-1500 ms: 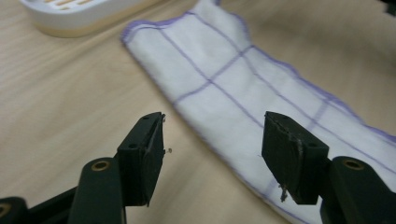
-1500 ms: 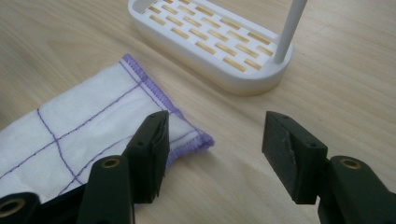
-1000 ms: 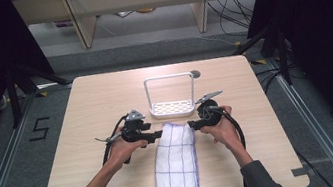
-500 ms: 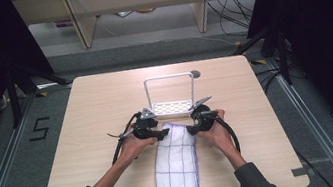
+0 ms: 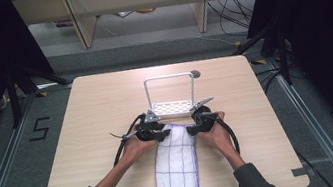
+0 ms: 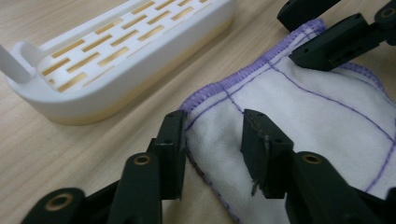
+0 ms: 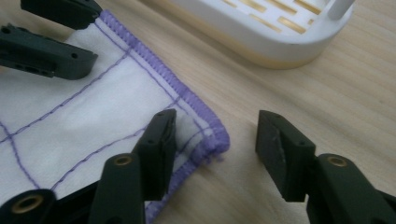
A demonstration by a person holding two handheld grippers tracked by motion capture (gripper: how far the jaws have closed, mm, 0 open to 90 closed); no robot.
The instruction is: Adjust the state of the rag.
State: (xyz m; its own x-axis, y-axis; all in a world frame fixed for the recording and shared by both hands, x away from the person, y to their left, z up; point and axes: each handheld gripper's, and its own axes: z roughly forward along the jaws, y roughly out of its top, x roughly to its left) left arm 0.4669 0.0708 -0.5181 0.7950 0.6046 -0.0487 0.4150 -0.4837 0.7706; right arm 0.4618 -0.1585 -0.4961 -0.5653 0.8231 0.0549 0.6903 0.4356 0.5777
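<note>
1. The cloth [image 5: 178, 165] was white, crossed by a thin purple grid and edged with a thick purple stitched hem.
2. It lay flat on the bench [image 5: 85, 136], folded into a long strip; in the high view its long axis ran from 12 to 6 o'clock, its near end at the bench's near edge.
3. The fabric looked soft and slightly fuzzy; the bench was pale wood grain.
4. Just beyond the cloth's far end, at 12 o'clock, stood a white plastic rack [image 5: 172, 106] with a slotted base and a hoop handle.
5. The left hand-held gripper [image 6: 212, 140] had just been closing, straddling the cloth's far left corner, not yet clamped.
6. The right hand-held gripper [image 7: 215, 140] had also been closing, unclenched, one jaw on the far right corner, the other on bare wood.
</note>
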